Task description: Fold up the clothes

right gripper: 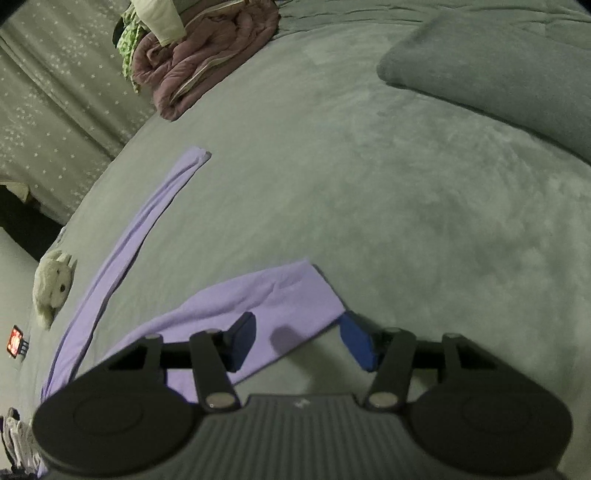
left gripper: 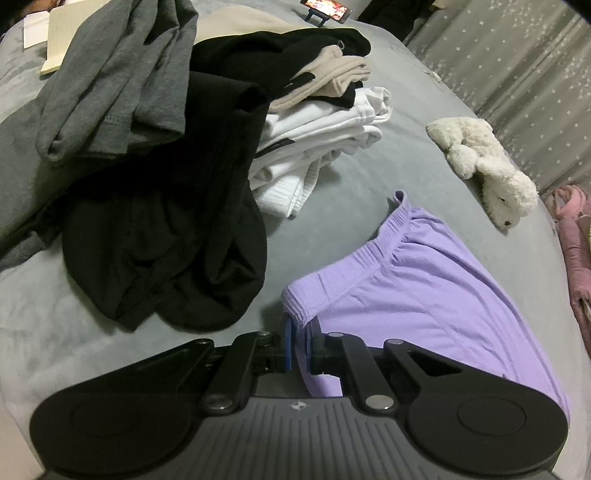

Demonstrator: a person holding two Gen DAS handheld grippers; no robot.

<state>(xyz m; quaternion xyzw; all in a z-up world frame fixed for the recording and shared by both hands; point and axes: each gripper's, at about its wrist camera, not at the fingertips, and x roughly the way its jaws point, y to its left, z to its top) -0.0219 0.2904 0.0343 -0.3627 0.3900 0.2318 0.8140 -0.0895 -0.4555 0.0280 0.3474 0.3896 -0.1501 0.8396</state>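
The lilac pants [left gripper: 424,291] lie flat on the bed [left gripper: 332,221], thin, limp and light. The left gripper [left gripper: 301,343] pinches the waistband [left gripper: 373,254]; the right gripper [right gripper: 301,339] gapes, empty, over a leg hem [right gripper: 295,291], the sensible hold.

The phone [left gripper: 327,10] screen is cut off, perhaps too small to read.

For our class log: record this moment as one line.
left gripper: shut on purple trousers waistband | right gripper: open over trouser leg | bed
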